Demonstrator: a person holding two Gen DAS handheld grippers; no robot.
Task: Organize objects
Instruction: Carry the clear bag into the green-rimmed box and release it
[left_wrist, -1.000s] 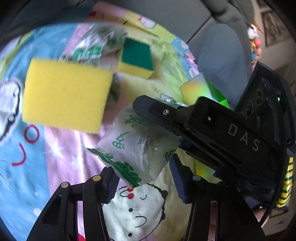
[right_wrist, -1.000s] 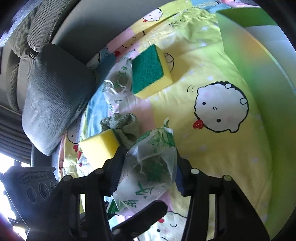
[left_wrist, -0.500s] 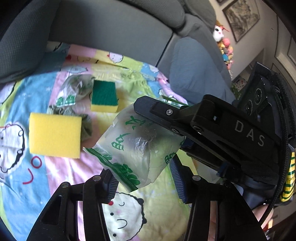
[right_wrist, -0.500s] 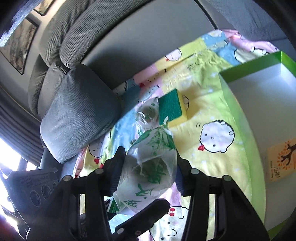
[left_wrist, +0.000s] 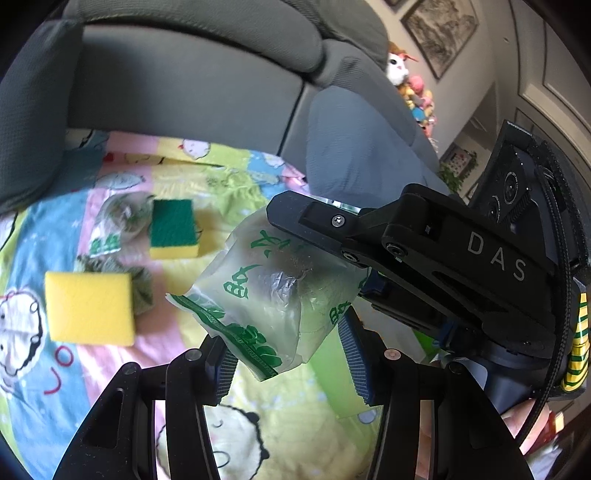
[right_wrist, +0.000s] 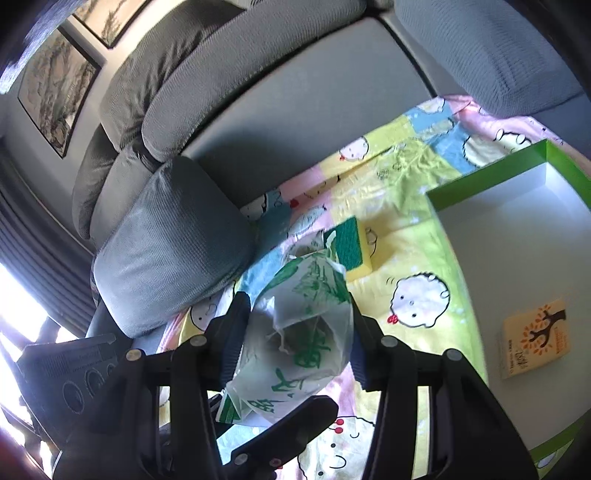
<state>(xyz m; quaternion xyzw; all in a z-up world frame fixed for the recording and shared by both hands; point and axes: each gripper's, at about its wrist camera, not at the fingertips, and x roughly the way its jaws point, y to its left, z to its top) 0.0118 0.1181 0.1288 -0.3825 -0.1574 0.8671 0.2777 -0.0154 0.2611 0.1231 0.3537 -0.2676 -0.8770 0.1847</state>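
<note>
Translucent plastic bag with green print (right_wrist: 301, 328), something dark bunched inside, sits between the right gripper (right_wrist: 295, 332) jaws; both pads press its sides, jaws part-closed around it, bag held clear of the patchwork cartoon-print blanket (right_wrist: 406, 206) on the grey sofa (right_wrist: 295, 96)

Left gripper (left_wrist: 288, 354) comes in at the same bag from the other side: in the left wrist view the bag's printed lower edge hangs just ahead of and between its jaws; jaws part open, blue pads (left_wrist: 354, 358) not clearly pressing the plastic – cannot tell whether it has any hold. Right gripper's black body crosses that view from the right, over the bag's top

Key relation: open green-rimmed white box (right_wrist: 517, 236) lies to the right of the held bag in the right wrist view, well apart, rim up, a small yellow-orange carton (right_wrist: 535, 339) already inside near its floor edge. Right hand is the nearer one. Judged next step: carry the bag rightward over the near green rim and lower it in

Around: green-topped yellow sponge (left_wrist: 173, 229) and a second clear printed bag (left_wrist: 118, 221) just beside it; plain yellow sponge block (left_wrist: 88, 306) touching a greenish cloth (left_wrist: 142, 284), all on the blanket beyond the bag

In the way: nothing between bag and box apart from the rim; left jaws sit close under the bag and could snag its loose edge
</note>
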